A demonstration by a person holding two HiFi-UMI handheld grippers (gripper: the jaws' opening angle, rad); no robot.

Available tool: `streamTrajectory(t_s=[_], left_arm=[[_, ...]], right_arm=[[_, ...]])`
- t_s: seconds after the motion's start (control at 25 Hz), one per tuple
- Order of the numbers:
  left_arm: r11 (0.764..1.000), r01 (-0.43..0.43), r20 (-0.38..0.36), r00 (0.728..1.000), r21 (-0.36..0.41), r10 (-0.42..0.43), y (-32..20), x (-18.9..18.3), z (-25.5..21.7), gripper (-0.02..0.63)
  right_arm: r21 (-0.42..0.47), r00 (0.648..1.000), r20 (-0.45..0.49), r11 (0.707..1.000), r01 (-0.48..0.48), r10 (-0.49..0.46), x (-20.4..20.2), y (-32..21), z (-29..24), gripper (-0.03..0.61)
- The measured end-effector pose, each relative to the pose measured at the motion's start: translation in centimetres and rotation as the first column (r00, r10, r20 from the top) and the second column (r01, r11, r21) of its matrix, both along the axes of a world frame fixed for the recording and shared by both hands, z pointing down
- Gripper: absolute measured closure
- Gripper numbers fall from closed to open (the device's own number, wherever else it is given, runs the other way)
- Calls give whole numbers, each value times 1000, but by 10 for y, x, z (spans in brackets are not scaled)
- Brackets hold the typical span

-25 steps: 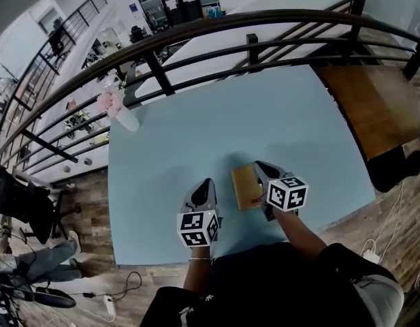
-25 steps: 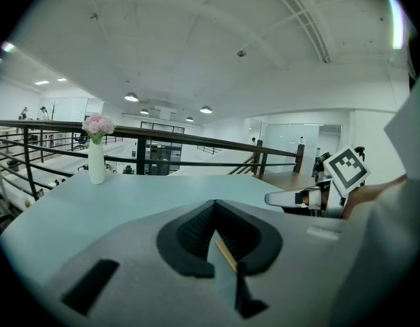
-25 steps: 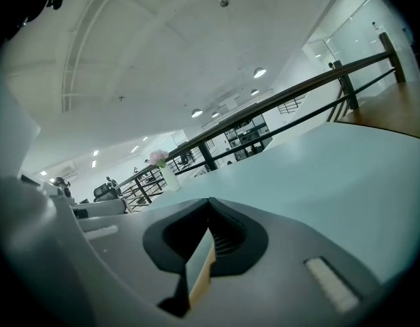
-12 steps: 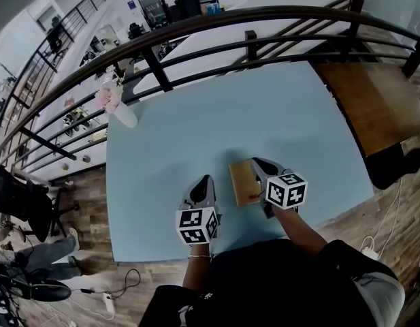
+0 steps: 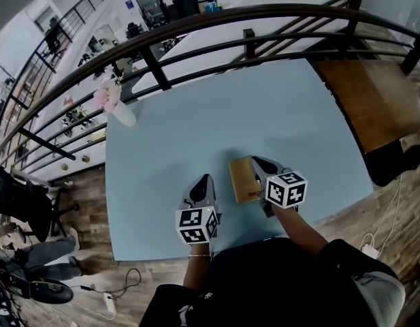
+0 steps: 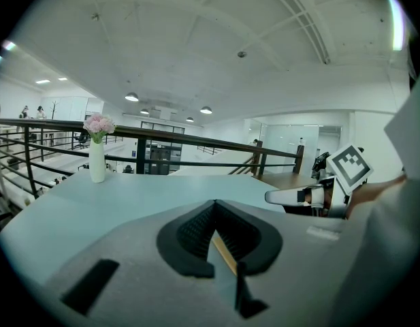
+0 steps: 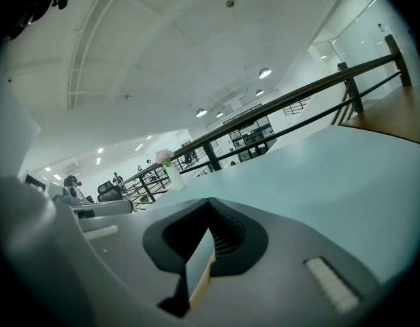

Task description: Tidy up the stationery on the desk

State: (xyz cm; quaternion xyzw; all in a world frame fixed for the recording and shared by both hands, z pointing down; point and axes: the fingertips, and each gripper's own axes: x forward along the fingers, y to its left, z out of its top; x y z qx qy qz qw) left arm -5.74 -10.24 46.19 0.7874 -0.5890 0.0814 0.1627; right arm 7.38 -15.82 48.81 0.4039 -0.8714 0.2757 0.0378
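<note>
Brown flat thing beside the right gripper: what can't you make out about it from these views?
- Head view: the right gripper covers the brown flat object's right edge. Whether they touch cannot be told, nor whether it is a notebook or a box.
- Right gripper view: the gripper's own body fills the foreground and hides the object.
- Left gripper view: the left gripper blocks it the same way.

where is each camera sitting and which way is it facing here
Head view: on the person's head, facing steeply down at the table; shows both forearms, left gripper, right gripper.
Left gripper view: on that gripper, facing across the table to the railing; shows its shut jaws.
Right gripper view: likewise, on the right gripper; shut jaws.
All three share the vase; each gripper view catches the other gripper.
</note>
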Motion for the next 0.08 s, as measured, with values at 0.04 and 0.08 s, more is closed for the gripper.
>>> streamTrajectory(t_s=[0.04, 0.08], left_arm=[[1000, 0, 0, 1000, 0, 0, 0, 1, -1, 617], [1000, -1, 0, 1000, -1, 1, 1, 1, -1, 617]], right_arm=[[1, 1000, 1, 1000, 0, 0, 0, 1, -1, 569], [1, 1000, 3, 1000, 0, 0, 0, 1, -2, 569]])
